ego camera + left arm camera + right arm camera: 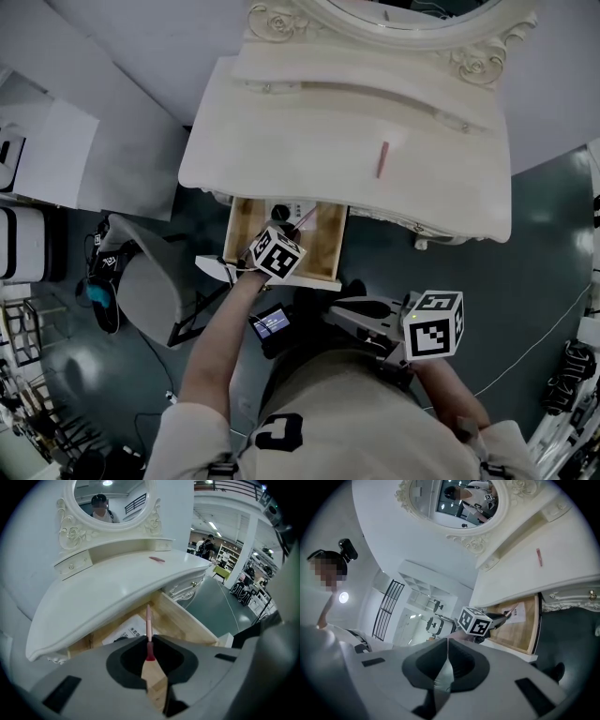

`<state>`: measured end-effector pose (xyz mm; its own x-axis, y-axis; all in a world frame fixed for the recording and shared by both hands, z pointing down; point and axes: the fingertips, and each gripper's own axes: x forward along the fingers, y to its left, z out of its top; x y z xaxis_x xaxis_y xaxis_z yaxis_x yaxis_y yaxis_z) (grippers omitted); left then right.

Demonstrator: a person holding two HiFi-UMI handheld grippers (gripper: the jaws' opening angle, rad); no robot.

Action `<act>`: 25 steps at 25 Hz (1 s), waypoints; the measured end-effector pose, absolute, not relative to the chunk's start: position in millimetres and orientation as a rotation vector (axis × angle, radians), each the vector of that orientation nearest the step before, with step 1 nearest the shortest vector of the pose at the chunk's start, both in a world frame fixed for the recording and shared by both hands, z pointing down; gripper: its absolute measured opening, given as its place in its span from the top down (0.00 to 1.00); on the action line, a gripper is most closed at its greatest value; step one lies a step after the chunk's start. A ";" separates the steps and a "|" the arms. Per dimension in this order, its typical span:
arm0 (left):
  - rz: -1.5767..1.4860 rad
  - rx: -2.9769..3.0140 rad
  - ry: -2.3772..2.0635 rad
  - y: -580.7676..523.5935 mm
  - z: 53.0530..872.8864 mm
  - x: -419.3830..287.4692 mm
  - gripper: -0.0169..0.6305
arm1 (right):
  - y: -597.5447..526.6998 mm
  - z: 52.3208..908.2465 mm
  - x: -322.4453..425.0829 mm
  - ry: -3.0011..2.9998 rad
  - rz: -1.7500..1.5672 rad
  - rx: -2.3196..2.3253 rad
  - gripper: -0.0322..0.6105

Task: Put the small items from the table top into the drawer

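Note:
My left gripper (289, 234) hangs over the open wooden drawer (328, 246) under the white dressing table (281, 141). Its jaws are shut on a thin pink stick (149, 623) that points forward into the drawer (187, 620); the head view shows the same stick (302, 221) as a short pink line. A second pink stick (382, 159) lies on the table top right of the middle, and the left gripper view shows this stick (157, 559) too. My right gripper (342, 309) is held low near my body, away from the table. Its jaws (448, 640) meet with nothing between them.
A white printed card (127, 631) and a dark round item (279, 212) lie in the drawer. An oval mirror (403, 14) stands at the table's back. A grey chair (150, 286) is on the floor to the left, and a small lit screen (272, 323) is below the drawer.

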<state>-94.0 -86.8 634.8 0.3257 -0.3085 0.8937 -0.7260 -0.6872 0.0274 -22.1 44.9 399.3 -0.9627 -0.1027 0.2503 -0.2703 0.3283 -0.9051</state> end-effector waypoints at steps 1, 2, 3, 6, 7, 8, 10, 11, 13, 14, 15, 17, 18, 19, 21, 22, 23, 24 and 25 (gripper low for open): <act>1.323 2.168 -0.907 -86.8 636.9 -92.2 0.84 | 44.4 399.9 -21.4 -2.434 1.708 0.349 0.90; 1.322 2.164 -0.903 -86.8 639.1 -90.7 0.84 | 44.1 400.4 -20.7 -2.432 1.710 0.353 0.90; 1.323 2.160 -0.900 -87.0 641.4 -89.5 0.84 | 43.8 401.0 -19.9 -2.430 1.711 0.357 0.90; 1.339 2.148 -0.900 -88.2 650.8 -88.2 0.84 | 43.3 402.9 -17.6 -2.429 1.723 0.363 0.90; 1.343 2.145 -0.897 -88.0 654.0 -87.5 0.84 | 43.1 403.6 -16.7 -2.428 1.727 0.366 0.90; 1.347 2.140 -0.891 -87.3 656.9 -86.8 0.84 | 42.9 404.4 -15.7 -2.427 1.731 0.371 0.90; 1.350 2.126 -0.881 -86.2 662.0 -85.9 0.84 | 42.2 405.9 -13.1 -2.425 1.738 0.387 0.90; 1.348 2.120 -0.879 -86.2 663.9 -85.5 0.84 | 41.9 406.2 -11.9 -2.425 1.742 0.394 0.90; 1.344 2.109 -0.878 -86.9 667.7 -85.1 0.84 | 42.2 406.5 -9.4 -2.425 1.747 0.405 0.90; 1.339 2.105 -0.877 -87.5 669.1 -84.4 0.84 | 42.6 407.0 -8.2 -2.422 1.750 0.411 0.90; 1.333 2.103 -0.874 -88.0 669.5 -82.9 0.84 | 43.1 407.6 -7.4 -2.420 1.754 0.415 0.90; 1.319 2.097 -0.868 -88.4 670.7 -79.7 0.84 | 44.3 410.0 -5.5 -2.412 1.759 0.427 0.90; 1.315 2.094 -0.867 -88.5 672.0 -78.4 0.84 | 44.9 411.6 -4.2 -2.407 1.759 0.436 0.90; 1.313 2.090 -0.866 -88.6 673.8 -77.0 0.84 | 45.5 412.7 -3.1 -2.403 1.758 0.444 0.90; 1.311 2.084 -0.861 -89.1 677.5 -73.7 0.84 | 46.7 413.3 -2.0 -2.397 1.762 0.454 0.90; 1.311 2.081 -0.858 -89.5 679.5 -72.3 0.84 | 47.1 413.2 -2.1 -2.396 1.766 0.456 0.90; 1.312 2.077 -0.855 -89.9 681.7 -71.4 0.84 | 47.4 413.6 -1.9 -2.395 1.768 0.460 0.90; 1.312 2.072 -0.854 -90.4 684.1 -70.6 0.84 | 47.8 414.5 -1.1 -2.391 1.768 0.467 0.90; 1.311 2.067 -0.852 -91.1 686.3 -69.8 0.84 | 48.1 415.5 0.0 -2.388 1.766 0.477 0.90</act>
<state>-69.8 -91.1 686.3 0.3258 -0.2214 0.9192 -0.7501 -0.6523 0.1087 0.0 48.1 415.5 -0.9410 -0.1721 0.2913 -0.3290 0.2638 -0.9067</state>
